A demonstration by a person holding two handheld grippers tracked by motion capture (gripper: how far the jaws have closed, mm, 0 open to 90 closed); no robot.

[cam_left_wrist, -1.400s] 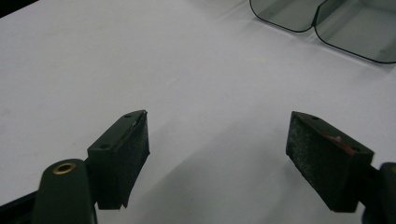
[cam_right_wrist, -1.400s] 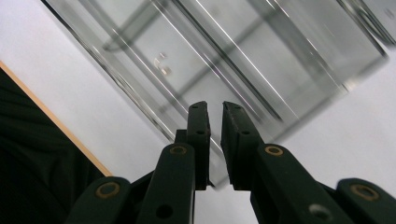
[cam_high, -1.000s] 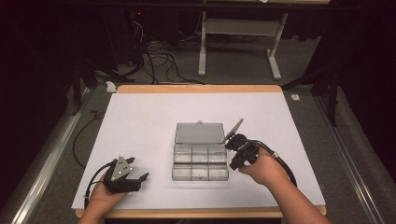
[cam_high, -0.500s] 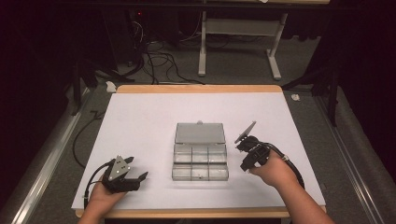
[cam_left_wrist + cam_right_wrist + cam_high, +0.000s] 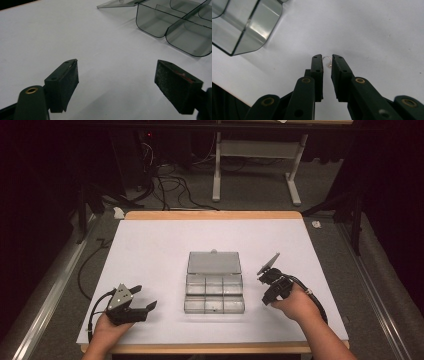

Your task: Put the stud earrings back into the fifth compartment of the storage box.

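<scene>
In the high view, the right gripper [image 5: 265,279] now sits at the right of the clear plastic compartment box [image 5: 214,292], clear of its edge; a second ago it was up against the box's right side near the open lid, and half a second ago it was already partway out toward the right of the frame. So the hand has drawn away from the box and down toward the white table cover [image 5: 165,240]. The right gripper view shows why that matters: between the tips of the nearly closed jaws sits a tiny gold wire earring hook with a small bead [image 5: 327,60], just at or between the pads, with a narrow gap left around it. Whether the jaws actually pinch the hook or merely frame it against the white surface, I cannot tell. The box's rounded corner [image 5: 249,27] lies in the upper left of that view, apart from the hook. My guess is that the small piece is being picked up to be sorted into a compartment. The left gripper [image 5: 134,306] rests at the lower left of the high view, unmoved, its jaws spread wide and empty, the box's compartments [image 5: 175,30] in the upper right of its own view.
</scene>
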